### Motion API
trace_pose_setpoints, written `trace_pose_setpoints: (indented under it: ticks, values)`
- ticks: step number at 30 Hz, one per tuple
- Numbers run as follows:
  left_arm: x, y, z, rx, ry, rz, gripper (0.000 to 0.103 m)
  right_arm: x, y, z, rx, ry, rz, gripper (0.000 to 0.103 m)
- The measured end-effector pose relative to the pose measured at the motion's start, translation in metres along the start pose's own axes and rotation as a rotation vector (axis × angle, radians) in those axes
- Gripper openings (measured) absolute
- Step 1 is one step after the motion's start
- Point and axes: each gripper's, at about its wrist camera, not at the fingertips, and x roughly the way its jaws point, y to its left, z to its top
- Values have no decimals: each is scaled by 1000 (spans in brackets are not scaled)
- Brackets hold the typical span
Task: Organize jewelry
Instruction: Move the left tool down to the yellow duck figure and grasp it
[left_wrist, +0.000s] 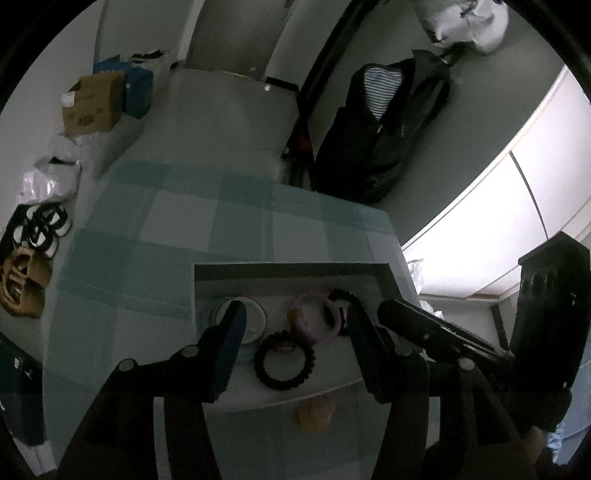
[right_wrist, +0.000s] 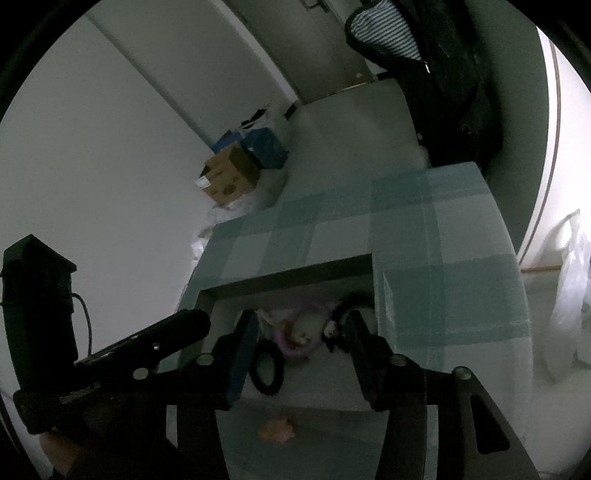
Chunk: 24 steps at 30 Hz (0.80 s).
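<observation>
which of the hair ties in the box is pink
The smooth ring-shaped tie in the middle of the box; the spiral ones in front and to its right are black.

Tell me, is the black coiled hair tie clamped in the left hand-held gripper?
No: the black coiled hair tie lies loose in the tray, between the open fingers of the left hand-held gripper, touching neither.

We see an open box (left_wrist: 291, 271) with a dark rim sitting on a checked cloth, holding the jewelry. A black spiral ring (left_wrist: 284, 360) lies flat nearest us. Just behind it, touching, a pale pink ring (left_wrist: 308, 314) lies tilted against a second pink loop (left_wrist: 334, 319). A black beaded piece (left_wrist: 341, 295) lies at the back right. A round white piece (left_wrist: 255, 319) sits at the left.
</observation>
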Motion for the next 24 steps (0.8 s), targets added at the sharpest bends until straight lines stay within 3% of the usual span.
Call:
trace_pose_setpoints:
  ticks: [7,19,24]
  values:
    - [-7,-8,-18,63,13,-10,51,-9,3,-7,-38,-7,-5,51]
    - [-16,-22,-54,96,60,-95,51,-24,1,-21,-47,-18,-6,54]
    - [-3,-32,-63,144,100,-38,51,-33,0,-29,-56,-21,5,55]
